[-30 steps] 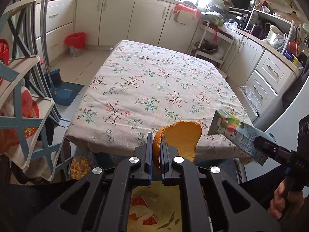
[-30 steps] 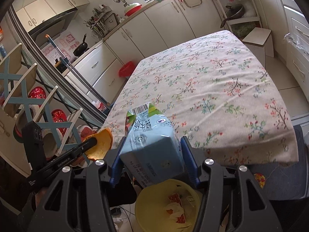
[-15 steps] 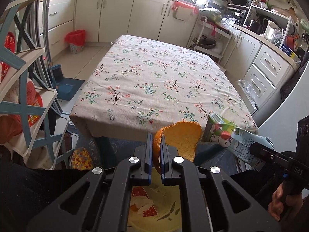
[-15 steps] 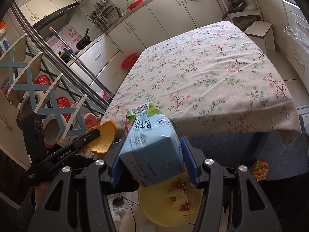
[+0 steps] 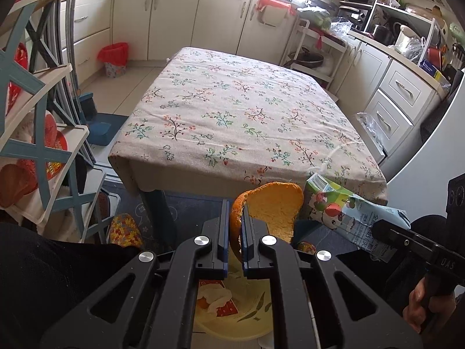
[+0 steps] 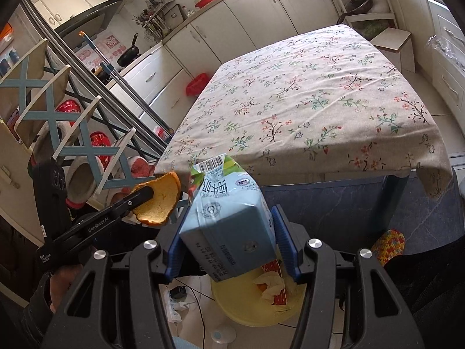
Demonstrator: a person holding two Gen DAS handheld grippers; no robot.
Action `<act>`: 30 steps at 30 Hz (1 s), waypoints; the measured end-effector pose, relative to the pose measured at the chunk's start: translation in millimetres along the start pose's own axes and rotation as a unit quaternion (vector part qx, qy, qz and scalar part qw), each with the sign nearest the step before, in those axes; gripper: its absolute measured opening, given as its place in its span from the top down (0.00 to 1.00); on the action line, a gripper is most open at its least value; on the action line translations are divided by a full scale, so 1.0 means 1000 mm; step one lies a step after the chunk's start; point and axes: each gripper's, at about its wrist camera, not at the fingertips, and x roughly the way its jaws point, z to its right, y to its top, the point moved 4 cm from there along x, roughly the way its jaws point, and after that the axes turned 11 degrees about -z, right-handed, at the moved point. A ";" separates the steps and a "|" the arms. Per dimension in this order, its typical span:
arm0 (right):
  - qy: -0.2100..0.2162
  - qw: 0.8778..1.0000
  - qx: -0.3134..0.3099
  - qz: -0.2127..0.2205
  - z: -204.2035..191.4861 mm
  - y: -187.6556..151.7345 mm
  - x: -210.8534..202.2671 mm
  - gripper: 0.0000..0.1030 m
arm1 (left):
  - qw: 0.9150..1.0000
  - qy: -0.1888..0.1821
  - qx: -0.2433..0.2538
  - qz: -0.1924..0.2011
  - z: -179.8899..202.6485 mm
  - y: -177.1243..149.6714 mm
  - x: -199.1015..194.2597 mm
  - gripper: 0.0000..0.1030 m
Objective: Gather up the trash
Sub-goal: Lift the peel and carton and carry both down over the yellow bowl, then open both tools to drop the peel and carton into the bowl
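My left gripper [image 5: 234,218] is shut on an orange peel [image 5: 273,209], held in the air in front of the table's near edge and above a yellow bin [image 5: 232,317] on the floor. The peel also shows in the right wrist view [image 6: 159,200]. My right gripper [image 6: 229,221] is shut on a light-blue milk carton [image 6: 229,221], also above the yellow bin [image 6: 241,305]. The carton shows at the right of the left wrist view [image 5: 348,215]. The bin holds crumpled paper and a red wrapper.
A table with a floral cloth [image 5: 241,116] stands ahead. A blue-and-white rack [image 5: 37,145] is at the left. A red bin [image 5: 114,58] stands by the far cabinets. Drawers [image 5: 398,107] line the right. A power strip [image 6: 177,302] lies on the floor.
Both grippers have pulled back from the table and lowered with their loads. The table now looks farther away and the yellow bin shows more below the fingers.
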 end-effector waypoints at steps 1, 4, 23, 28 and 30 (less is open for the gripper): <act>-0.001 1.000 0.000 -0.002 0.000 -0.001 0.000 0.47 | 1.000 0.000 0.001 -0.002 0.001 -0.002 0.000 0.94; -0.003 1.000 -0.002 -0.006 -0.002 -0.005 0.002 0.47 | 1.000 0.000 0.005 -0.004 0.003 -0.006 0.001 0.94; -0.024 0.999 -0.004 -0.041 -0.001 -0.018 0.014 0.47 | 0.999 0.007 0.019 -0.043 0.007 -0.027 0.015 0.94; -0.036 0.998 -0.006 -0.057 -0.001 -0.021 0.021 0.47 | 0.998 0.013 0.026 -0.057 0.010 -0.033 0.021 0.94; -0.040 0.997 -0.008 -0.062 -0.002 -0.022 0.024 0.47 | 0.998 0.014 0.028 -0.061 0.012 -0.035 0.023 0.94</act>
